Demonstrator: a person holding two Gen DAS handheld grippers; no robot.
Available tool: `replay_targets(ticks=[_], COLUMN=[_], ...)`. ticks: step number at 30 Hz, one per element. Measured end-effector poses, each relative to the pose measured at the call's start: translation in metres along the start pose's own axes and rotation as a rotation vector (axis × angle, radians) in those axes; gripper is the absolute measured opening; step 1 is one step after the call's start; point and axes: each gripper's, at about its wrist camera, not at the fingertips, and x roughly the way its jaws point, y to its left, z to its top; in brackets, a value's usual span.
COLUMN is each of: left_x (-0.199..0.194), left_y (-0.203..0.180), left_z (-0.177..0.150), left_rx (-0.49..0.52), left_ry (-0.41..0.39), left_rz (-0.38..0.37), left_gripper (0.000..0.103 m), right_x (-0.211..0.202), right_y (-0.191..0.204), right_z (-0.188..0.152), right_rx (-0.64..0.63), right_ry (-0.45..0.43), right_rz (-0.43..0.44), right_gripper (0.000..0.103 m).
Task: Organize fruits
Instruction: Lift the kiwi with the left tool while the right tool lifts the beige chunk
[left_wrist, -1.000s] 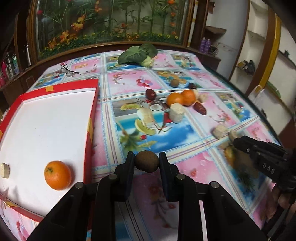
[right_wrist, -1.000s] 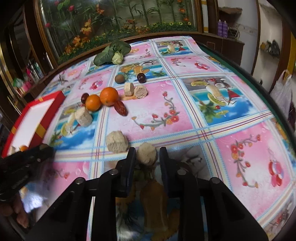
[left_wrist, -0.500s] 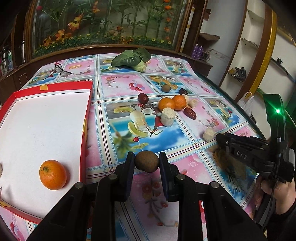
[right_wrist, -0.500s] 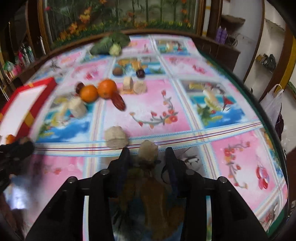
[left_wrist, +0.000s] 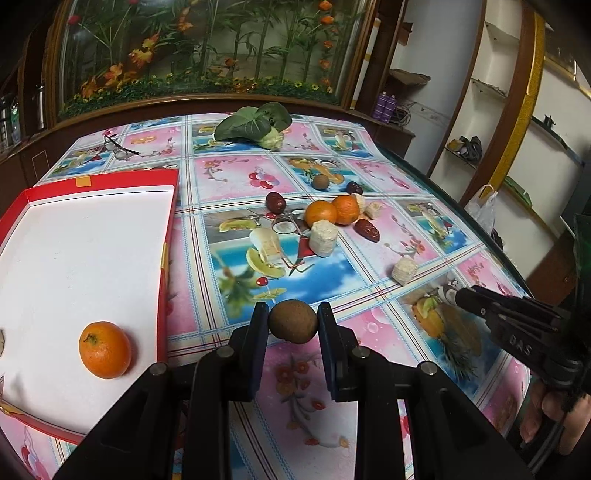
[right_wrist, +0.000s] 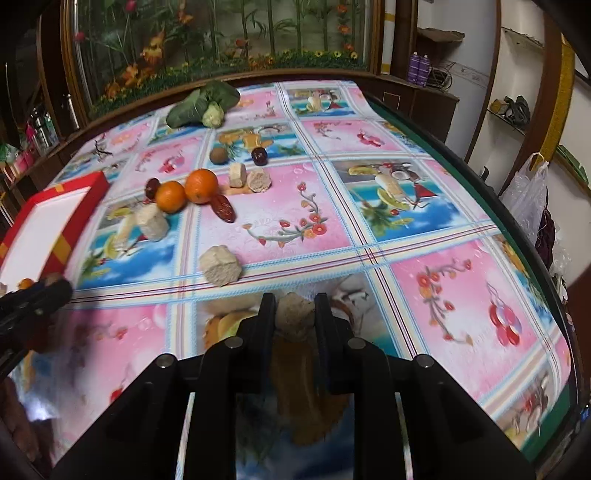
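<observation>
My left gripper (left_wrist: 293, 319) is shut on a round brown fruit (left_wrist: 293, 322), held above the tablecloth just right of the red-rimmed white tray (left_wrist: 168, 258). One orange (left_wrist: 105, 349) lies in the tray. My right gripper (right_wrist: 294, 314) is shut on a pale beige chunk (right_wrist: 294, 314) low over the table; it also shows in the left wrist view (left_wrist: 458, 295). Two oranges (left_wrist: 331, 211), red dates (left_wrist: 367, 229), another brown fruit (left_wrist: 320, 182) and pale chunks (left_wrist: 323, 238) lie mid-table.
A leafy green vegetable (left_wrist: 255, 124) and a pair of glasses (left_wrist: 118, 149) lie at the far side. A wooden-framed plant display stands behind the table. The table's right edge (right_wrist: 517, 236) drops off beside a white plastic bag (right_wrist: 528, 192).
The right gripper opened briefly around the pale chunk, then closed on it again and lifted slightly. The left gripper drew back a little, still holding the brown fruit.
</observation>
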Motion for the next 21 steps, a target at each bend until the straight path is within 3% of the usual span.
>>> replay_targets(ticks=[21], left_x=[-0.006], left_y=[-0.005], left_z=[-0.001], left_rx=[0.018], left_ry=[-0.002], left_rz=[-0.019], left_gripper=[0.026], right_x=[-0.023], right_y=[0.014], right_z=[-0.025], right_rx=[0.02], right_ry=[0.008], right_rz=[0.066], right_gripper=[0.022])
